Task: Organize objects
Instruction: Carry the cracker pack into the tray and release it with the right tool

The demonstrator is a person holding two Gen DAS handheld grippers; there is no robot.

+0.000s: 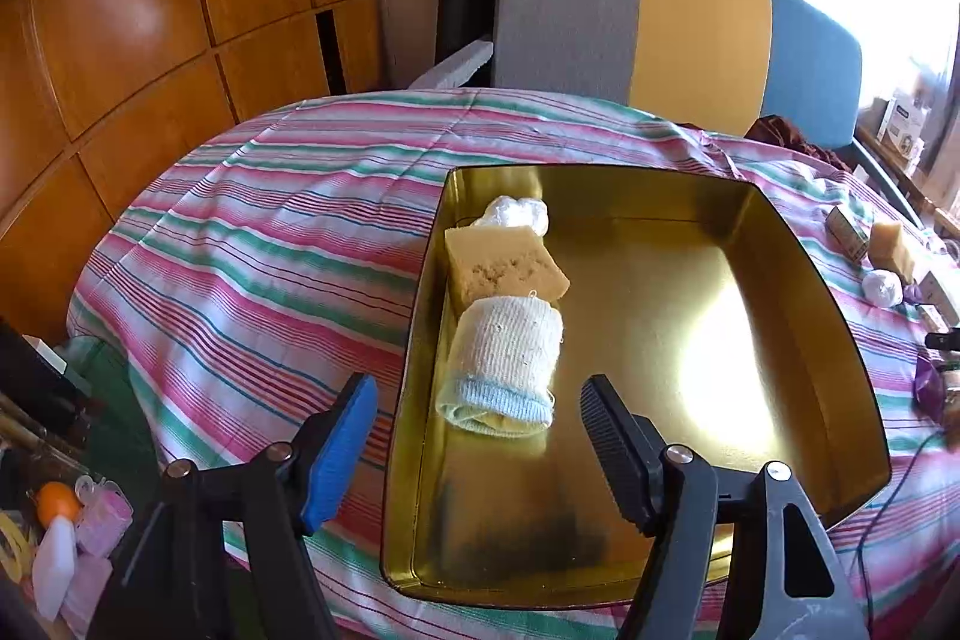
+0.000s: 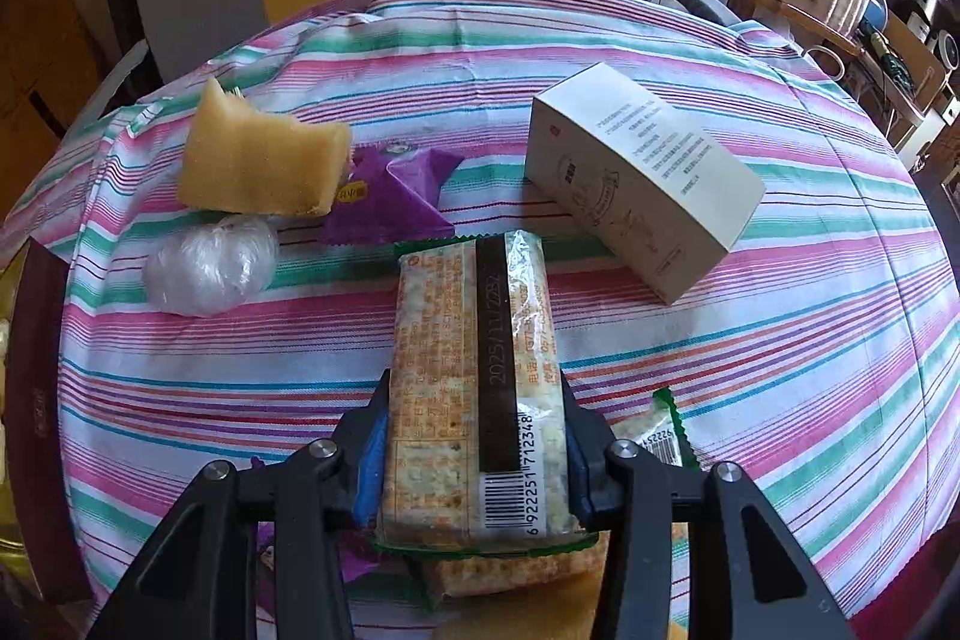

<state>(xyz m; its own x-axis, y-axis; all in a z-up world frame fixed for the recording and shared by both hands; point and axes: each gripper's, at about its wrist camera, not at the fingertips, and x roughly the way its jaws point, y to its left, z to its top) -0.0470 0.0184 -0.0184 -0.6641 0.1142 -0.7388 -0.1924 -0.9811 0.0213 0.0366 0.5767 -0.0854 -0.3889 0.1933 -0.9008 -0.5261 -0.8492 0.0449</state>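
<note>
While the left gripper (image 1: 480,436) hangs empty with jaws spread above a gold tray (image 1: 780,232) — holding a rolled sock (image 1: 504,364), a sponge (image 1: 501,265) and a plastic ball (image 1: 516,214) — the right gripper (image 2: 474,454) clamps a cracker packet (image 2: 474,376) over the striped cloth (image 2: 780,370).

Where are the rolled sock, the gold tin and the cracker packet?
rolled sock (image 1: 506,370): left wrist view, ribbed middle.
gold tin (image 1: 690,316): left wrist view, bare floor.
cracker packet (image 2: 474,370): right wrist view, printed face.

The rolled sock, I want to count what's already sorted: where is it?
In the left wrist view, the rolled sock lies inside the gold tray, along its left side, touching the yellow sponge just behind it.
</note>
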